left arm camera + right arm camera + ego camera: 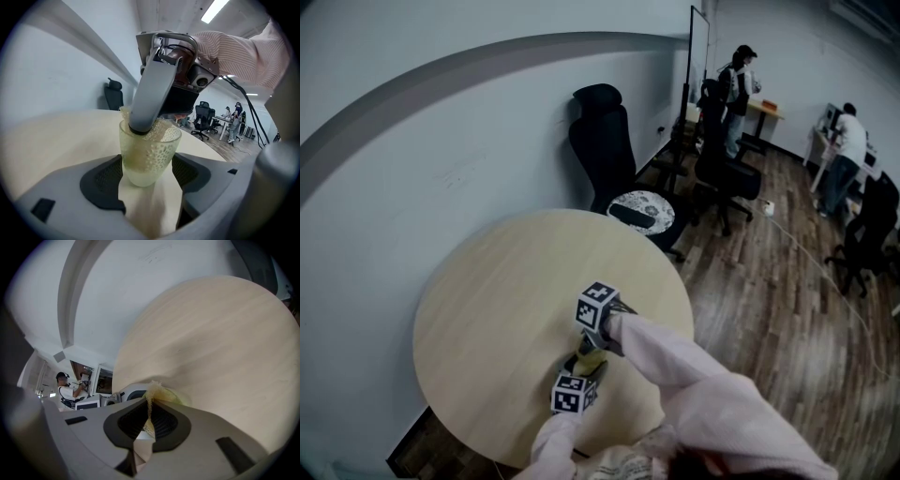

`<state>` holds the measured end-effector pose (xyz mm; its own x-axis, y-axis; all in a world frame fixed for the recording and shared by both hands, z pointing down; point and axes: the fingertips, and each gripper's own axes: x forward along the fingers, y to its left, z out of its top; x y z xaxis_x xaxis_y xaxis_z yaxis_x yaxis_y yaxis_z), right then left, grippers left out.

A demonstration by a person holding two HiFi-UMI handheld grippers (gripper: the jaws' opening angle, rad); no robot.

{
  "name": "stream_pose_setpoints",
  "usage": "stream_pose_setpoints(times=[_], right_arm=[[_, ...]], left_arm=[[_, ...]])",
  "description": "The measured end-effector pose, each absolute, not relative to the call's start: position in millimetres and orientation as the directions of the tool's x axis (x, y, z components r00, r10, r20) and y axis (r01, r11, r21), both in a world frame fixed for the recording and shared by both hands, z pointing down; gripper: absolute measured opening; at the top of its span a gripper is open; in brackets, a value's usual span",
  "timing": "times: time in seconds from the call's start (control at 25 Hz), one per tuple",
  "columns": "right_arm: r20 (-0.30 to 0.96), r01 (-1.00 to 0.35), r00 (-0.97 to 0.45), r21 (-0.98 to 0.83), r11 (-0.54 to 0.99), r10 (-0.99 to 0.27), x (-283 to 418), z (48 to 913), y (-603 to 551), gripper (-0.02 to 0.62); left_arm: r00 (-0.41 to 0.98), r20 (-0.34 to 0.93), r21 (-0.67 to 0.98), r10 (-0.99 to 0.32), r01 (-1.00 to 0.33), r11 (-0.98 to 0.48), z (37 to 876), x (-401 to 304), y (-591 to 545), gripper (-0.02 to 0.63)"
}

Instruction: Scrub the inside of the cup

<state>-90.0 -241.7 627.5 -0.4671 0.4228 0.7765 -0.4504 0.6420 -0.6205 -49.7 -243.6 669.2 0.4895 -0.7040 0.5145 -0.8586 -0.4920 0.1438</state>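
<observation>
Broadly, we see a pale round worktop (506, 281) set against a grey-white wall (441, 141), with a dark wooden floor (769, 309) to its right; a black office chair (602, 141) stands just behind the worktop, and far back a person (738, 84) stands beside a desk. Nearer to us, a pink striped sleeve (694, 384) reaches in from the lower right; it carries the right claw (149, 413), whose marker cube (597, 305) sits above the near part of the worktop. The left claw (147, 174) comes in from below, close to the near edge. Its jaws stand wide and clamp the cup (149, 154) by both sides; this cup is translucent, yellowish and bubble-patterned, and it is held upright over the near part of the worktop; whether its base rests on the wood we cannot tell. The right claw dips into the cup's mouth from above. Its jaws are nearly together, pinched on a thin yellowish scrub cloth (151, 397); the netted cloth bunches just inside the cup's rim.
</observation>
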Motion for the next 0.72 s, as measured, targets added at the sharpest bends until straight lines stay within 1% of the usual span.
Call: stream_pose_setpoints(times=[0.36, 0.72], right_arm=[[0.793, -0.438, -0.449, -0.597, 0.673, 0.411, -88.4, 627.6, -238.7, 0.026], [0.785, -0.430, -0.464, -0.605, 0.670, 0.411, -89.4, 626.4, -239.3, 0.026]], left_arm=[[0.486, 0.510, 0.139, -0.710, -0.861, -0.489, 667.7, -50.0, -242.7, 0.328], [0.496, 0.488, 0.161, -0.718, -0.860, -0.485, 663.4, -54.8, -242.1, 0.331]])
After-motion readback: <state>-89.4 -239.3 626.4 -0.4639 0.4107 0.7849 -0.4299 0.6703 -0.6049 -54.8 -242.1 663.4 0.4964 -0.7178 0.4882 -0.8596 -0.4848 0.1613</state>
